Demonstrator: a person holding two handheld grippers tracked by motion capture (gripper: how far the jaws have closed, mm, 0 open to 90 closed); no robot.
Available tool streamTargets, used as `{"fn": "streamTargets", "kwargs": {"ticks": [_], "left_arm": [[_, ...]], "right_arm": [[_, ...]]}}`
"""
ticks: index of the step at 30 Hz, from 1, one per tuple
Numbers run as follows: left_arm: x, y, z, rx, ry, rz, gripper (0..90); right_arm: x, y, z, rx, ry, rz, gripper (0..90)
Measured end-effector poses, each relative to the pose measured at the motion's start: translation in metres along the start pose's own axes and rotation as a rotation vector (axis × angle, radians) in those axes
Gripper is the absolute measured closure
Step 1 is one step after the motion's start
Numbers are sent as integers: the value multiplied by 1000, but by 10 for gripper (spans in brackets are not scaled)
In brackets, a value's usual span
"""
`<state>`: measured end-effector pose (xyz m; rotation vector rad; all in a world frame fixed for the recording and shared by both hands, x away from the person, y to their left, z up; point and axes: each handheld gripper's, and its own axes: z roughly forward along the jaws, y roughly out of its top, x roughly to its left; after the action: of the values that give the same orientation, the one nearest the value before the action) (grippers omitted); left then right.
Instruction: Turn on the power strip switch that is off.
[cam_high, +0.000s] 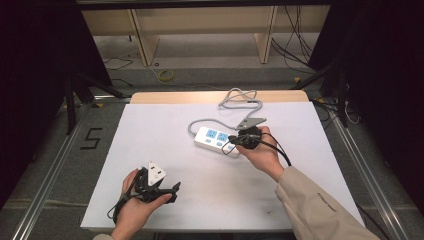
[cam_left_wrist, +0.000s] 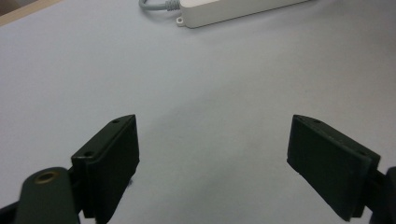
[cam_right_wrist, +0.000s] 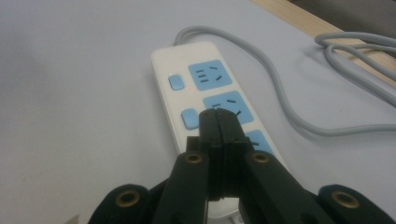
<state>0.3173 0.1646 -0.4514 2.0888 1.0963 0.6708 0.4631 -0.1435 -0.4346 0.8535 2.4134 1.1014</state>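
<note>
A white power strip (cam_high: 217, 140) with blue sockets and blue switch buttons lies near the middle of the white table top. Its grey cable (cam_high: 240, 100) loops toward the far edge. In the right gripper view the strip (cam_right_wrist: 205, 88) runs away from me, and my right gripper (cam_right_wrist: 218, 116) is shut with its tips just over the strip's middle socket, beside a blue button (cam_right_wrist: 189, 118). Nothing is between its jaws. My right gripper (cam_high: 235, 141) sits over the strip's right end. My left gripper (cam_high: 172, 192) rests near the front left, open and holding nothing, its pads (cam_left_wrist: 116, 158) wide apart above bare table.
The white table top (cam_high: 150, 130) has a wooden strip (cam_high: 165, 97) along its far edge. Beyond it stand wooden shelf legs and loose cables on the floor. A "5" mark (cam_high: 91, 138) lies on the floor at the left. The strip's end (cam_left_wrist: 224, 11) shows far ahead of the left jaws.
</note>
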Motion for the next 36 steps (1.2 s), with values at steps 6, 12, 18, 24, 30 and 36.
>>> {"fn": "streamTargets", "kwargs": {"ticks": [6, 12, 18, 24, 30, 36], "left_arm": [[0, 0, 0, 0, 2, 0, 163], [0, 0, 0, 0, 1, 0, 163], [0, 0, 0, 0, 1, 2, 163], [0, 0, 0, -2, 0, 0, 163], [0, 0, 0, -1, -1, 2, 163], [-1, 0, 0, -2, -2, 0, 163]], "right_arm": [[0, 2, 5, 8, 1, -3, 900], [0, 4, 11, 11, 2, -1, 900], [2, 5, 17, 19, 4, 5, 900], [1, 6, 23, 27, 4, 7, 900], [2, 9, 28, 38, 9, 8, 900], [3, 13, 33, 48, 11, 2, 900]]}}
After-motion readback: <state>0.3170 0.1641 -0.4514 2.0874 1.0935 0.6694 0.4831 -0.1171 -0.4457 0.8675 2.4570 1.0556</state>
